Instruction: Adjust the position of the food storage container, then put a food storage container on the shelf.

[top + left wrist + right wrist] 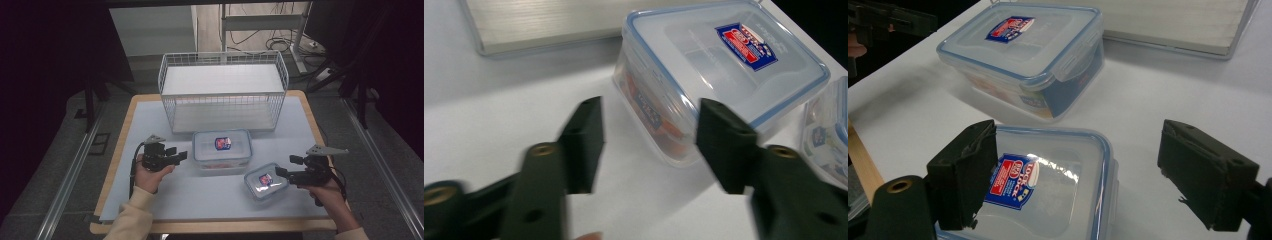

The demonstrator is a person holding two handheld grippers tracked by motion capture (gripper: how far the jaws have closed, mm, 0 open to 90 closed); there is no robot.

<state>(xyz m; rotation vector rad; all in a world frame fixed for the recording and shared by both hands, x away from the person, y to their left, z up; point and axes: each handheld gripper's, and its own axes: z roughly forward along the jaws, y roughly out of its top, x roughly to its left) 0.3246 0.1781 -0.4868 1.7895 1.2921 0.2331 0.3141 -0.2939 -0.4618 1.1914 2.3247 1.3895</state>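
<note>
Containers were seen on the white mat (165, 200): the larger container (222, 150) lay near the middle, just in front of the wire basket (223, 92), and the smaller container (265, 181) lay to its right front, the two near each other but apart. Open mat was left at the front and to the left of the larger container, while the wooden table edge (210, 227) ran close behind the mat's border. The left gripper (176, 156) was held level at the larger container's left end, just beside it, its jaws spread with nothing gripped. The right gripper (285, 166) was held level at the smaller container's right side, jaws set wide apart above its lid, not pressed on it. Both hands were brought in from the near side, wrists low.
</note>
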